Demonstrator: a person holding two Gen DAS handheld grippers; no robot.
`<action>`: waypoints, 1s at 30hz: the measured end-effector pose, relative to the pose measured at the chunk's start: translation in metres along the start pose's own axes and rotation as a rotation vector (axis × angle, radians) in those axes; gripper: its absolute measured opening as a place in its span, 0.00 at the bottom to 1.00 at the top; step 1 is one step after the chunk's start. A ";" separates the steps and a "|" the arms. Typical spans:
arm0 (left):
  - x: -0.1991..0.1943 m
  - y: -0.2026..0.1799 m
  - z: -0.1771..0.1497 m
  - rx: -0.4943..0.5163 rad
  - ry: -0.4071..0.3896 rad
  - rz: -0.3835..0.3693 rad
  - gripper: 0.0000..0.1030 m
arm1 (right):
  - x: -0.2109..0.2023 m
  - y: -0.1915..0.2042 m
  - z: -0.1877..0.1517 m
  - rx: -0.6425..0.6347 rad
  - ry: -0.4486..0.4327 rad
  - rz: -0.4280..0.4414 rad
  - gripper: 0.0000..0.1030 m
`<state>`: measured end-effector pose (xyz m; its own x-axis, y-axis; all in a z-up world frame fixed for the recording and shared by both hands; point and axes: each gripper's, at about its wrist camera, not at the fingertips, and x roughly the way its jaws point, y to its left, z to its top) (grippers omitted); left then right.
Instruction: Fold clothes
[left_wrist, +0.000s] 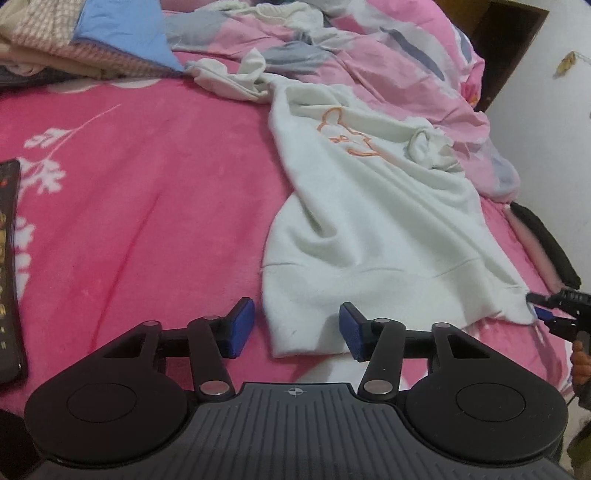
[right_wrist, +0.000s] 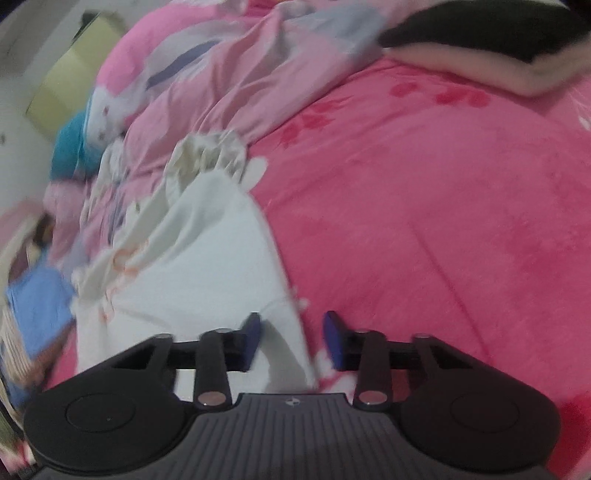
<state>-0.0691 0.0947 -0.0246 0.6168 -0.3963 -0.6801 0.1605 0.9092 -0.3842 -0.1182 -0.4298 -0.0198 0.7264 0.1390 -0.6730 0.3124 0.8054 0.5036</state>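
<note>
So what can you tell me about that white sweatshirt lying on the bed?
The white sweatshirt looks like soft fleece, with an orange outline drawing on the chest and a wide hem band. It lies crumpled and unfolded on the pink blanket, hem nearest the cameras, its top bunched against the pink quilt. The left gripper stands open around one hem corner; the right gripper straddles the other, pads not clearly pressing.

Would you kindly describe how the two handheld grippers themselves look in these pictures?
Both look alike. The left gripper and right gripper each have a dark grey ribbed body with a small crosshair mark, two round black housings, black linkage bars with silver pivot pins, and two fingers faced with blue pads. No cables or sleeves are visible.
</note>
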 end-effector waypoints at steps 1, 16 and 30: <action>0.001 -0.001 -0.002 0.005 -0.015 0.017 0.38 | 0.000 0.003 -0.006 -0.020 0.004 0.000 0.17; -0.087 -0.006 -0.016 -0.054 -0.186 -0.039 0.02 | -0.097 0.027 -0.022 -0.050 -0.100 0.094 0.04; -0.078 0.024 -0.051 -0.093 -0.016 -0.078 0.05 | -0.084 -0.020 -0.044 0.132 -0.002 -0.083 0.08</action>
<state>-0.1527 0.1411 -0.0133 0.6177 -0.4629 -0.6357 0.1370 0.8594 -0.4927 -0.2126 -0.4321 0.0029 0.6956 0.0741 -0.7146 0.4494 0.7311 0.5133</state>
